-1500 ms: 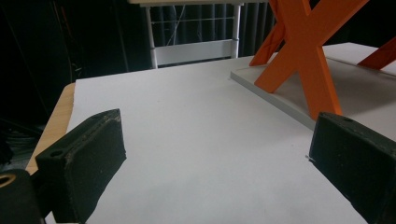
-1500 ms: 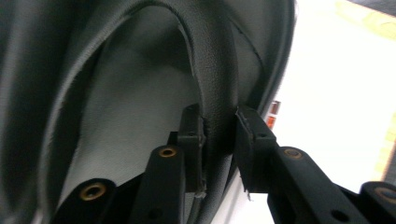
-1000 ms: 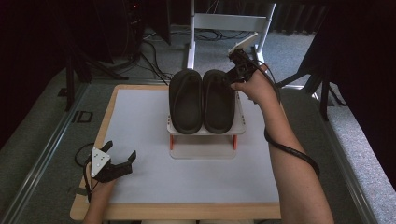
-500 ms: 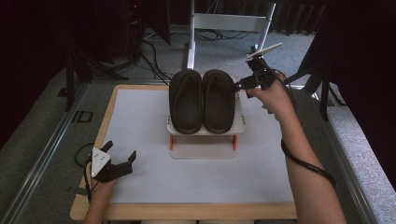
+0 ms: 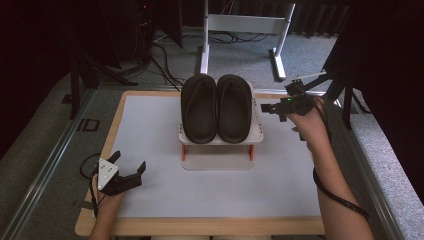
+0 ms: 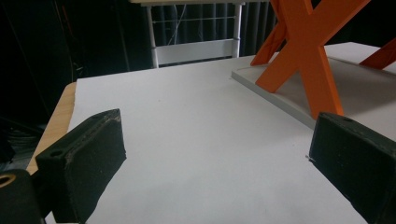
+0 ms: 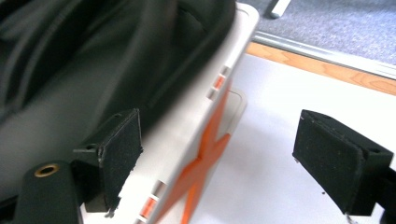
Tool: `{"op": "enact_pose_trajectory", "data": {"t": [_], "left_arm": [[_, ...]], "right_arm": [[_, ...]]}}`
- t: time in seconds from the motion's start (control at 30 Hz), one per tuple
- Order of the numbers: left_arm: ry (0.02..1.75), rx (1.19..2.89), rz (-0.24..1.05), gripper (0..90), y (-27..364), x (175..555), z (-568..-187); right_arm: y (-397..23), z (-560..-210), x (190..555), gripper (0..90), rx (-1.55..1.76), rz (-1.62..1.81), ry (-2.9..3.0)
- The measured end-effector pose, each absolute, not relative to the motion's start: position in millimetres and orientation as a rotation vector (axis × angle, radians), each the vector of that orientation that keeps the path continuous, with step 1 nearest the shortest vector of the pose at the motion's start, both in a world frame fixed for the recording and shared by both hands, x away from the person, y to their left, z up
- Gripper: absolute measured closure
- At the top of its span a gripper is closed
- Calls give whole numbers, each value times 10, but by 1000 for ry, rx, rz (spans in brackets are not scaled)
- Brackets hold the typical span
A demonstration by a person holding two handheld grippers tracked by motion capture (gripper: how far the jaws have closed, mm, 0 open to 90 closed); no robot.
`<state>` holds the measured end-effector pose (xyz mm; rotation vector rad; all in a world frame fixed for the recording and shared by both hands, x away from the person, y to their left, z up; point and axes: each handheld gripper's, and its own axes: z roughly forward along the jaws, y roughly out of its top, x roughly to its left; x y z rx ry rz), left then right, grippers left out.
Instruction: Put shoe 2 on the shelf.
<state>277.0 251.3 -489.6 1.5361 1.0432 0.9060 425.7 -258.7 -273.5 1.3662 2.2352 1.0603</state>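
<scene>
Two black slippers, the left slipper (image 5: 198, 107) and the right slipper (image 5: 234, 107), lie side by side on a small white rack (image 5: 218, 151) with orange legs at the table's far middle. My right gripper (image 5: 272, 111) hovers just off the rack's right side and points at it. Its jaws have just been opening and stand open with nothing gripped. In the right gripper view (image 7: 219, 135) the rack's edge (image 7: 196, 140) and a slipper (image 7: 93, 60) loom close. My left gripper (image 5: 130, 161) rests open at the table's near left, with nothing between its jaws (image 6: 210, 135).
The white tabletop (image 5: 150, 130) has a wooden rim and metal rails (image 5: 50, 155) along its sides. Behind it stand a white desk frame (image 5: 245, 22) and cables (image 5: 165, 55) on the grey floor. The rack's orange X leg (image 6: 310, 60) rises ahead of my left gripper.
My right hand has drawn away from the slippers to the right and sunk lower, and its jaws have spread wider. The left hand has stayed put.
</scene>
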Motion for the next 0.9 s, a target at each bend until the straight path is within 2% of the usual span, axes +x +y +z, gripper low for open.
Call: {"op": "enact_pose_trajectory", "data": {"t": [0.53,0.9], "left_arm": [[1047,1528,905,31,2518,2768,-4897],[1049,1520,901,31,2528,2765,-4898]], "right_arm": [[-2923,-3482,4042,134,1333,1080,2096],[-2974,-3989,3876,123,1280,1080,2024]]}}
